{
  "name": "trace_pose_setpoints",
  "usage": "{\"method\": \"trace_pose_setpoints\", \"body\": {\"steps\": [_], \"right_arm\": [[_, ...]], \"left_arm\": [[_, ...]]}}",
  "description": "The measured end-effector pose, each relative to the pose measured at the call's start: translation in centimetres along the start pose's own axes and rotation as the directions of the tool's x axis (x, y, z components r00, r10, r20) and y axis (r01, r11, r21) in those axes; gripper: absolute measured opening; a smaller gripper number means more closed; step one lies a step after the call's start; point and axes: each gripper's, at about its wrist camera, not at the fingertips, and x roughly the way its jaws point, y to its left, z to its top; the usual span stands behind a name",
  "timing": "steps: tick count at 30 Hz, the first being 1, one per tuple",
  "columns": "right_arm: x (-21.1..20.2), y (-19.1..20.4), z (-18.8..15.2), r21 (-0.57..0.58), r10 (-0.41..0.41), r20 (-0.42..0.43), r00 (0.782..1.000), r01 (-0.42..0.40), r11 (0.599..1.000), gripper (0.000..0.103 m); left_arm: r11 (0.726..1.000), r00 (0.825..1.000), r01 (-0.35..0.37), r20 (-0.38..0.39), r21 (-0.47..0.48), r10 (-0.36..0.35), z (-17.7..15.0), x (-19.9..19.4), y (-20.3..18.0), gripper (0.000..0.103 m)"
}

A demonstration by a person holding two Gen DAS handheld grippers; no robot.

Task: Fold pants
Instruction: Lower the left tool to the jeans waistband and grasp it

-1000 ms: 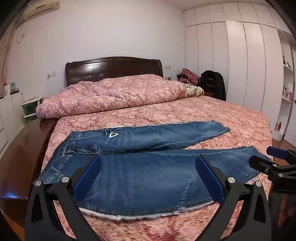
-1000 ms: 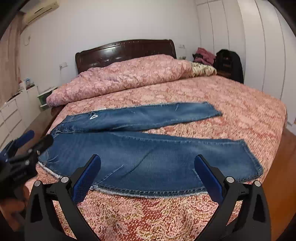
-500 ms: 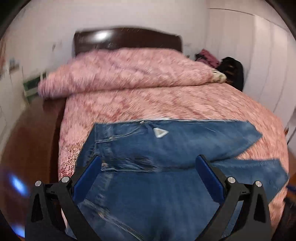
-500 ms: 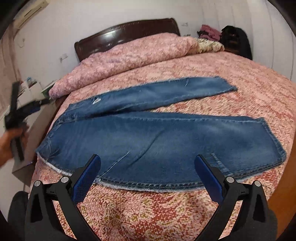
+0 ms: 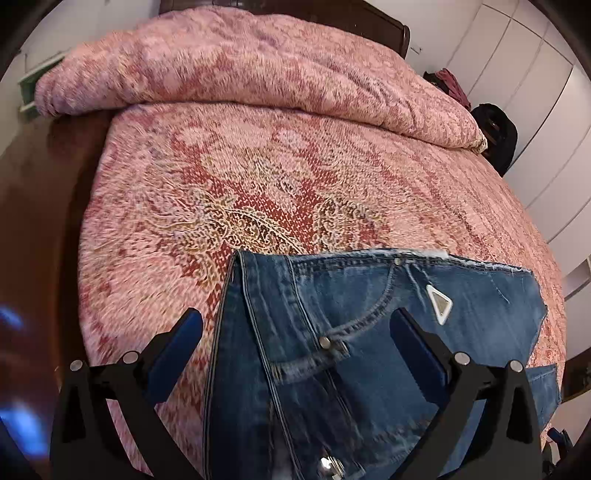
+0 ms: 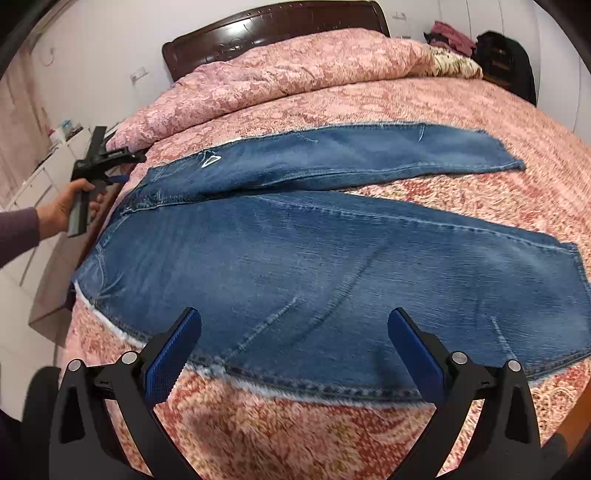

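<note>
Blue jeans (image 6: 332,251) lie spread flat across the pink patterned bedspread (image 6: 443,103), waist to the left, both legs running right. In the left wrist view the waistband with a pocket and a white triangle patch (image 5: 439,304) fills the lower frame. My left gripper (image 5: 295,332) is open just above the waist end of the jeans (image 5: 351,350); it also shows in the right wrist view (image 6: 122,168), held by a hand at the bed's left edge. My right gripper (image 6: 293,332) is open over the near edge of the lower leg.
A rolled pink duvet (image 5: 240,70) lies at the head of the bed under a dark wooden headboard (image 6: 277,29). A dark wooden bed frame (image 5: 44,203) runs along the left. White wardrobes (image 5: 535,110) and a dark bag (image 6: 506,62) stand at the right.
My left gripper has swung to the bed's left side and closed in on the waistband. My right gripper has moved closer to the lower leg's near edge. The jeans have not moved.
</note>
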Motion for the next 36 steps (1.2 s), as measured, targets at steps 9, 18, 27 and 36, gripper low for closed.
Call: {"method": "trace_pose_setpoints", "body": {"steps": [9, 18, 27, 36], "right_arm": [[0.8, 0.8, 0.6, 0.006, 0.027, -0.012, 1.000, -0.027, 1.000, 0.100], [1.2, 0.8, 0.3, 0.008, 0.036, -0.026, 0.999, -0.036, 0.999, 0.100], [1.6, 0.3, 0.3, 0.029, 0.051, -0.036, 0.998, -0.050, 0.998, 0.100], [1.9, 0.2, 0.1, 0.039, 0.071, -0.049, 0.996, -0.069, 0.997, 0.100]], "left_arm": [[0.999, 0.998, 0.038, -0.057, -0.037, -0.040, 0.7, 2.8, 1.7, 0.101], [0.992, 0.990, 0.116, -0.075, -0.057, -0.120, 1.1, 2.7, 1.6, 0.058], [0.989, 0.994, 0.068, -0.077, -0.134, -0.079, 0.8, 2.8, 3.7, 0.027], [0.997, 0.996, 0.042, -0.071, -0.066, -0.047, 2.2, 4.1, 0.7, 0.058]]}}
